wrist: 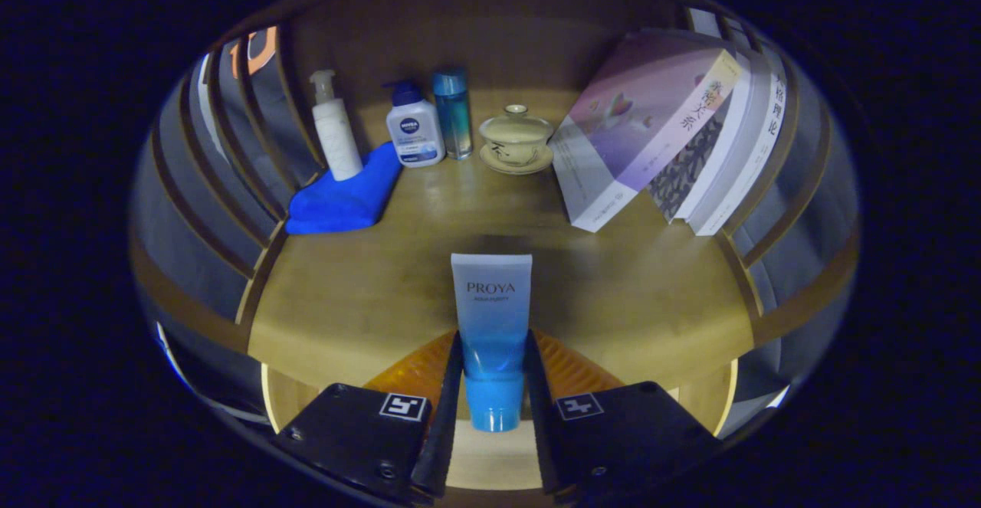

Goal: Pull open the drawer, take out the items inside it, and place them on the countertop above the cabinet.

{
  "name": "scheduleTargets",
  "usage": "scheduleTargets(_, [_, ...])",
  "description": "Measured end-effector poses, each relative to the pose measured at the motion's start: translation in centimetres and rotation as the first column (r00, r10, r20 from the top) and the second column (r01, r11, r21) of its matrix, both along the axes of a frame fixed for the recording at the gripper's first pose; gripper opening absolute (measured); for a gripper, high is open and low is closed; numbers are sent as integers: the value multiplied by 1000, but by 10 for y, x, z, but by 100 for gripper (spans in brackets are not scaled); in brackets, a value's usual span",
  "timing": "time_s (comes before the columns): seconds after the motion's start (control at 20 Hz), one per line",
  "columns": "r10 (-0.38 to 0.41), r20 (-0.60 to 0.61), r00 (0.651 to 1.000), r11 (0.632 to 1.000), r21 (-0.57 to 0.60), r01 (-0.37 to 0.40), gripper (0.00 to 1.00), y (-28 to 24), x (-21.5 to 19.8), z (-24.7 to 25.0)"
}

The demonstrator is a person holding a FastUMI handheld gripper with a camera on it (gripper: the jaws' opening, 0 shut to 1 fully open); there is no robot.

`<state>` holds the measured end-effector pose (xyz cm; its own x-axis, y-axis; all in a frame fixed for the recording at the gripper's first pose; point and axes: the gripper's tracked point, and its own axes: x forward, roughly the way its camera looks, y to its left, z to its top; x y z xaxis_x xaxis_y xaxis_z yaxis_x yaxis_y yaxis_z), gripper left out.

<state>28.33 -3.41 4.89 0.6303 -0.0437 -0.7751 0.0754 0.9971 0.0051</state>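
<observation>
I am holding the blue cleanser tube clamped between the gripper fingers (cap toward me) over the countertop, aiming to set it down flat short of the lidded teacup.

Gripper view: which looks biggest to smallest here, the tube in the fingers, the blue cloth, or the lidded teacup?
1. Tube, held between the gripper fingers; being nearest the camera inflates it.
2. Blue cloth, close to the tube in apparent size.
3. Lidded teacup, plainly smallest, far back on the countertop.
</observation>
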Motion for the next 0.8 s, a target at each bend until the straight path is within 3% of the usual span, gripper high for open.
scheduleTargets(0.35, [-7,91,996,1000,1,7,55,0,4,-5])
scheduleTargets(0.5, [2,251,968,1000,-19,3,61,-2,-3,32])
scheduleTargets(0.65, [-12,402,916,1000,21,4,66,-2,-32,73])
scheduleTargets(0.8, [-12,509,861,1000,28,-2,93,-20,-70,92])
